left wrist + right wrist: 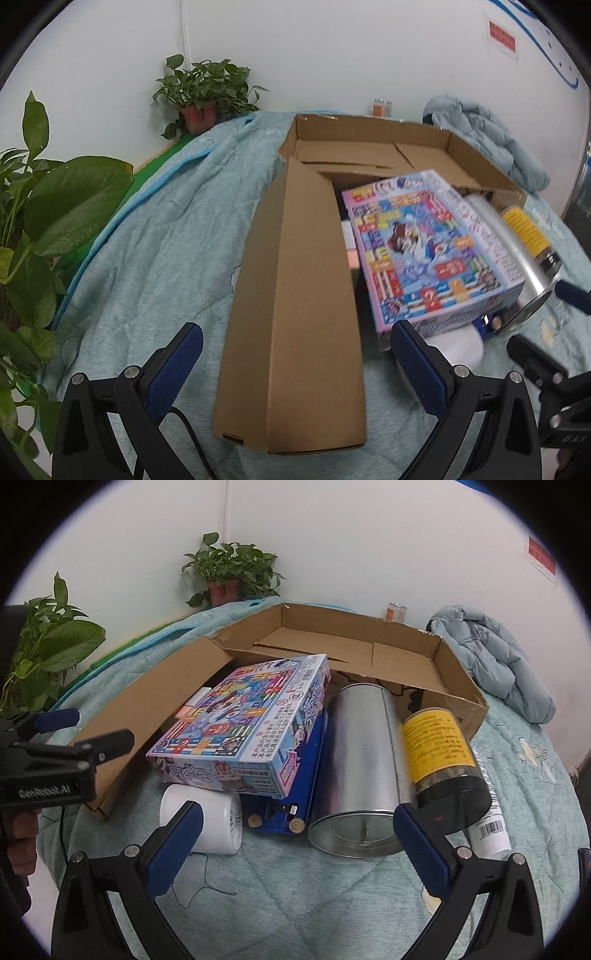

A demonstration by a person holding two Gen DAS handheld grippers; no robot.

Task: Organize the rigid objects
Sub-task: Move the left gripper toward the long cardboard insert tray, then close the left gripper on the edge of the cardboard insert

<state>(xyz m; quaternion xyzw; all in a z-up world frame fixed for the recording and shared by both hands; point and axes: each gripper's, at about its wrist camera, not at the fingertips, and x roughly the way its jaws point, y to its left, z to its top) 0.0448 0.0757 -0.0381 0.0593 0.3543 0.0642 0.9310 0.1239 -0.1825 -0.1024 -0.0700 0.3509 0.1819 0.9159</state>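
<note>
Because nothing is held yet, the risks below are judged from how things lie now.

Left gripper: its blue fingers are spread wide and empty, low in the left wrist view, on either side of the cardboard flap at frame centre.

Right gripper: its fingers are likewise parted and empty, at the bottom of the right wrist view, facing the pile.

Rigid objects: a cluster lies at the centre of the right wrist view on the quilted bedspread, at the open side of the cardboard box.

Board game box: it is seen tilted, propped on the white round object and the blue case. If either support were pulled first, a slide onto the bedspread would be likely.

Metal can: it lies on its side, touching the jar with the yellow label. Rolling is probable once a neighbour is lifted, and its smooth wall may slip between the fingers.

White tube: it is partly hidden behind the jar at lower right, so it could be knocked unnoticed.

Flap: it could be caught by the left fingers and the box dragged.

Soft surface: objects set down may tip.
</note>
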